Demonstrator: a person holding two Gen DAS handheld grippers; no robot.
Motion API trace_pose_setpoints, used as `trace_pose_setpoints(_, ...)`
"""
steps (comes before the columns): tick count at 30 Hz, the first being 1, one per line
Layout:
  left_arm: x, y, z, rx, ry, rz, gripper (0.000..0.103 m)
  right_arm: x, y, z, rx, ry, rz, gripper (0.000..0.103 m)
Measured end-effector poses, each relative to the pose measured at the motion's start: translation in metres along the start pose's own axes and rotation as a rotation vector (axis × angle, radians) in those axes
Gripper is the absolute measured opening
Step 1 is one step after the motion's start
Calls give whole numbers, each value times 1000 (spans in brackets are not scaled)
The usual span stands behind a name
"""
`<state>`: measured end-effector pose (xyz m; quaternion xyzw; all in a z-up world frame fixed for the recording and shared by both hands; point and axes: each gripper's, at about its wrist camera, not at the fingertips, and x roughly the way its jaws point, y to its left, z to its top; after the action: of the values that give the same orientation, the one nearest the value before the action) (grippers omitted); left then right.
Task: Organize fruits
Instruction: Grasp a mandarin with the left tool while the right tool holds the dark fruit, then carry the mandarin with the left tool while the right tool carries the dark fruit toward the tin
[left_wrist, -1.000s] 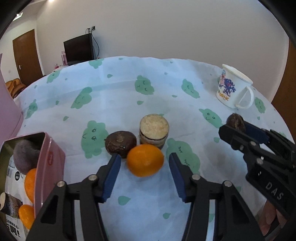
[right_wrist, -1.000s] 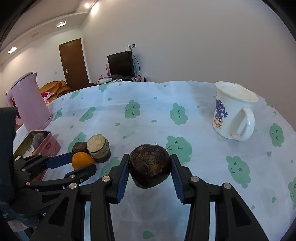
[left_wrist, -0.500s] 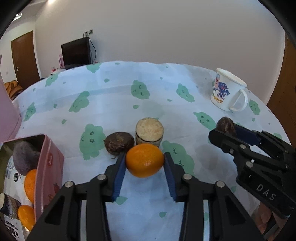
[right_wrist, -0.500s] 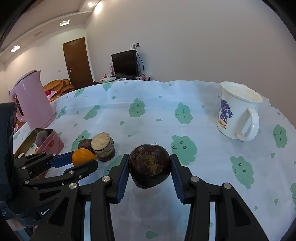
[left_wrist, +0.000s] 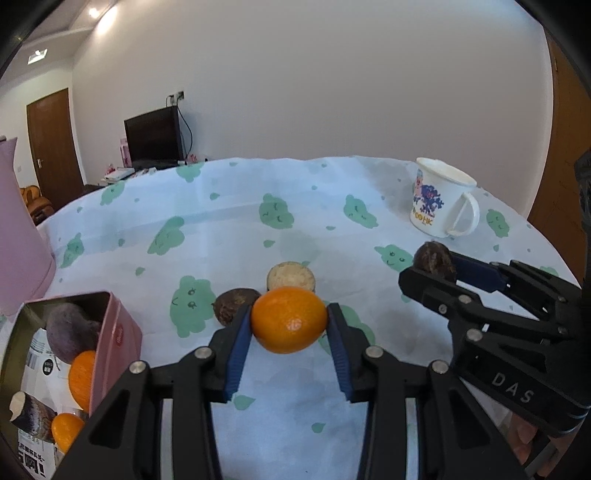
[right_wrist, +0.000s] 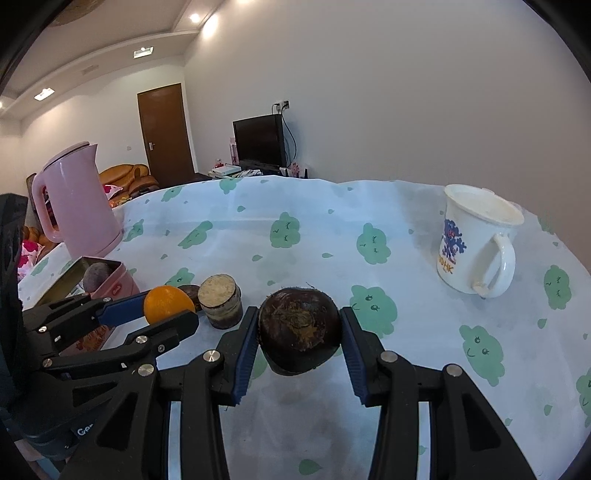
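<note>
Open cloth (right_wrist: 424, 350) btwn mug (right_wrist: 476, 243) (far right) & pink tin (left_wrist: 118, 332), kettle (right_wrist: 77, 206) behind.

Three oranges show in the left wrist view: one orange (left_wrist: 289, 319) at the centre of the frame between blue pads, and two more (left_wrist: 82, 380) (left_wrist: 65, 430) at the lower left inside the pink tin (left_wrist: 119, 332), of which there is one. Two dark brown round fruits show: one (right_wrist: 299, 329) at the centre of the right wrist view, another (left_wrist: 233, 305) left of centre in the left wrist view. There is one cut pale-topped root piece (left_wrist: 291, 276), one purple tuber (left_wrist: 68, 328) and one cut-ended tuber (left_wrist: 31, 413) in the tin. There is one white mug (right_wrist: 476, 243) at the right, one pink kettle (right_wrist: 77, 210) at the left, and two grippers (left_wrist: 289, 332) (right_wrist: 299, 347).
</note>
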<state>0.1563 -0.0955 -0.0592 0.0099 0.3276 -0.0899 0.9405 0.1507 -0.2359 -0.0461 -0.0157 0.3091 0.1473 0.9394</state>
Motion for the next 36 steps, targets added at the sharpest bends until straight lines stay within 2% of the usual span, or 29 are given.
trace_pose_setpoints(14, -16, -1, -2, 6, -90, 26, 42, -11, 4, -2, -31, -62, -3, 45)
trace_pose_setpoints(36, -34, -2, -6, 8, -181, 58, 42, -26, 8, -3, -43, -143, 7, 45)
